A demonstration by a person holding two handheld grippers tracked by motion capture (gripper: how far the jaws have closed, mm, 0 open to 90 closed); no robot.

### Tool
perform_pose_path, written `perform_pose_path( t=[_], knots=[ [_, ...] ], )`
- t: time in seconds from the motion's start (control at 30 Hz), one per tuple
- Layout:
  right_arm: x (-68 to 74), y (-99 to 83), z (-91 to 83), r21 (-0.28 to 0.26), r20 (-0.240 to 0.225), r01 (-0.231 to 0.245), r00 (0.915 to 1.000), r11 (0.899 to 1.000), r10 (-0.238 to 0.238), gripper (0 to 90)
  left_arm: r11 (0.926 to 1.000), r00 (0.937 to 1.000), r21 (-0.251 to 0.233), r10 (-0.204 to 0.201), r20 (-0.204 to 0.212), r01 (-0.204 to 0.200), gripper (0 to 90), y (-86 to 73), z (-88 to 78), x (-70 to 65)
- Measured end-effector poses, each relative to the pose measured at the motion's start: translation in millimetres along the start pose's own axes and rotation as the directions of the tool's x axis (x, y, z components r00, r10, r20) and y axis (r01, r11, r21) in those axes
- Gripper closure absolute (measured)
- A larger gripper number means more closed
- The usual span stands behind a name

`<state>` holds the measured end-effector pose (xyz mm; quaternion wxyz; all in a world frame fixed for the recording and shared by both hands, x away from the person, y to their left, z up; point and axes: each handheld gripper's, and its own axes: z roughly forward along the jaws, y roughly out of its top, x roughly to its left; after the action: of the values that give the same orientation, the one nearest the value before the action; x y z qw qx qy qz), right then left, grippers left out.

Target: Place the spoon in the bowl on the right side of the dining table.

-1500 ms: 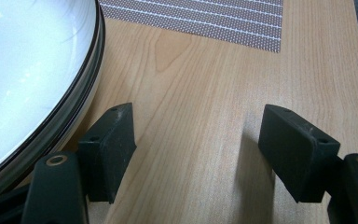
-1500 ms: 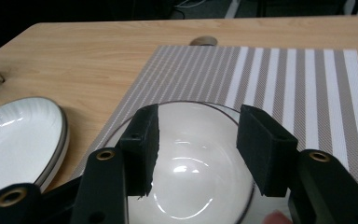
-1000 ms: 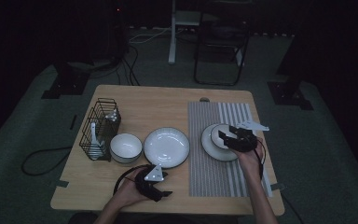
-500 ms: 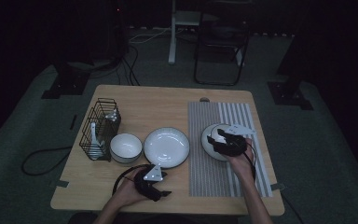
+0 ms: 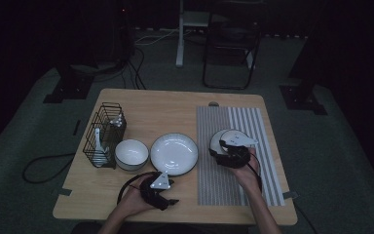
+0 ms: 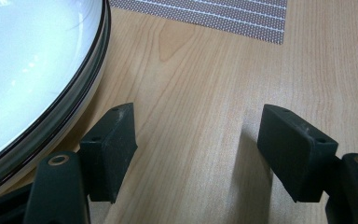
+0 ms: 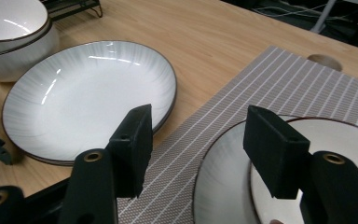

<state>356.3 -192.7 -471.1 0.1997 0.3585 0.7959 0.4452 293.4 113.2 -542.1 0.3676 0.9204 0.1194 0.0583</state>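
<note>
My right gripper point(image 5: 218, 152) hangs over the left part of a small white dark-rimmed plate point(image 5: 225, 137) on the striped mat point(image 5: 224, 185). In the right gripper view its jaws point(image 7: 198, 135) stand open, with the mat point(image 7: 279, 79) and the plate's left rim point(image 7: 233, 177) below the gap and nothing pressed. A large white plate point(image 5: 174, 153) point(image 7: 88, 98) lies on the bare wood left of the mat. My left gripper point(image 5: 169, 195) rests near the table's front edge, open over bare wood point(image 6: 196, 149), with the large plate's rim point(image 6: 74, 93) just beside its left jaw.
A white bowl point(image 5: 131, 152) point(image 7: 9, 23) stands left of the large plate. A black wire rack point(image 5: 102, 134) with a pale spoon in it is at the far left. A chair point(image 5: 231, 48) and cables are on the floor beyond the table.
My right gripper has slid left and a little toward me, from the small plate's right side to its left part. The left gripper has stayed put.
</note>
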Motion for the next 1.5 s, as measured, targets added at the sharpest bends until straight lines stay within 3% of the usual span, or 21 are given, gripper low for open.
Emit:
perform_pose_path(
  t=[0.37, 0.67, 1.1, 1.5],
  knots=[
    [13.9, -9.4, 13.1, 0.059, -0.083, 0.044, 0.9958, 0.997, -0.039, 39.0, 0.9998, 0.9998, 0.006, -0.017, -0.008, 0.017, 39.9, 0.7, -2.7, -0.7],
    [27.4, -24.0, 21.8, 0.100, -0.126, 0.085, 0.9893, 0.991, -0.072, 30.6, 0.9991, 0.9998, -0.038, -0.018, 0.005, 0.018, 41.4, 3.5, -10.2, -1.7],
    [41.2, -39.2, 34.0, 0.127, -0.143, 0.124, 0.9841, 0.984, -0.106, 23.4, 0.9963, 0.9997, -0.083, -0.023, -0.008, 0.022, 40.9, 5.1, -20.1, -0.8],
    [46.6, -49.2, 43.5, 0.176, -0.127, 0.146, 0.9841, 0.974, -0.125, 20.5, 0.9934, 0.9994, -0.112, -0.028, -0.023, 0.025, 40.5, 6.3, -29.2, 2.0]
  ],
)
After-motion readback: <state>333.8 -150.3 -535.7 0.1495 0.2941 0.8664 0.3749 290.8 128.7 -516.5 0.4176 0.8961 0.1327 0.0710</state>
